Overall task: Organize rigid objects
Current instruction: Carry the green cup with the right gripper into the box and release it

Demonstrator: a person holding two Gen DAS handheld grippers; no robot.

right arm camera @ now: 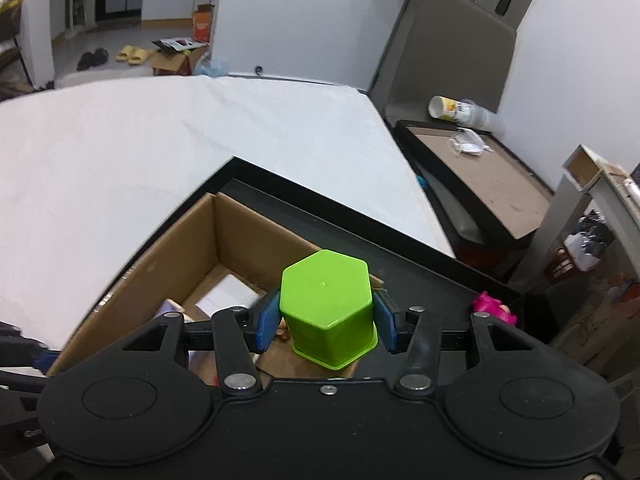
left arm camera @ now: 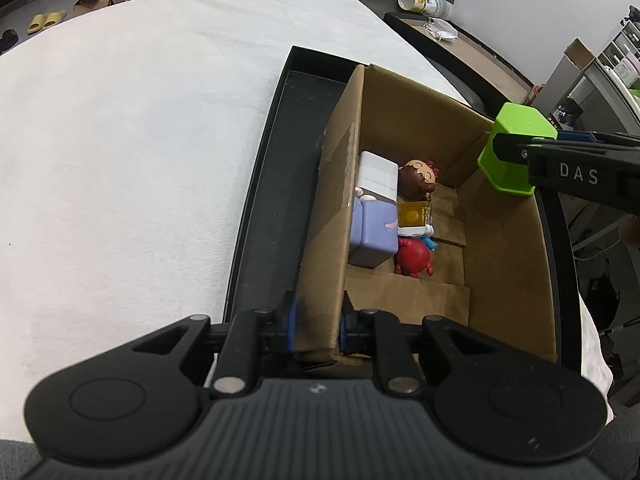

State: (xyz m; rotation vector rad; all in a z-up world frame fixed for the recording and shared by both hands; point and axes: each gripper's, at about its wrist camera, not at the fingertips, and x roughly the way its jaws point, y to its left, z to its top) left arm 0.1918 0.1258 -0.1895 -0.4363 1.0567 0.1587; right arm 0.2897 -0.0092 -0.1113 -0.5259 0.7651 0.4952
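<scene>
An open cardboard box stands in a black tray on a white-covered surface. Inside it lie a white block, a purple block, a brown-haired figure, a clear yellow cube and a red round toy. My left gripper is shut on the box's near left wall. My right gripper grips an upturned green hexagonal cup between its blue pads. In the left wrist view that cup hangs over the box's right wall.
A pink toy lies at the tray's right edge. Beyond the white cover stands a low brown table with a tipped paper cup and a face mask. Shelving crowds the far right.
</scene>
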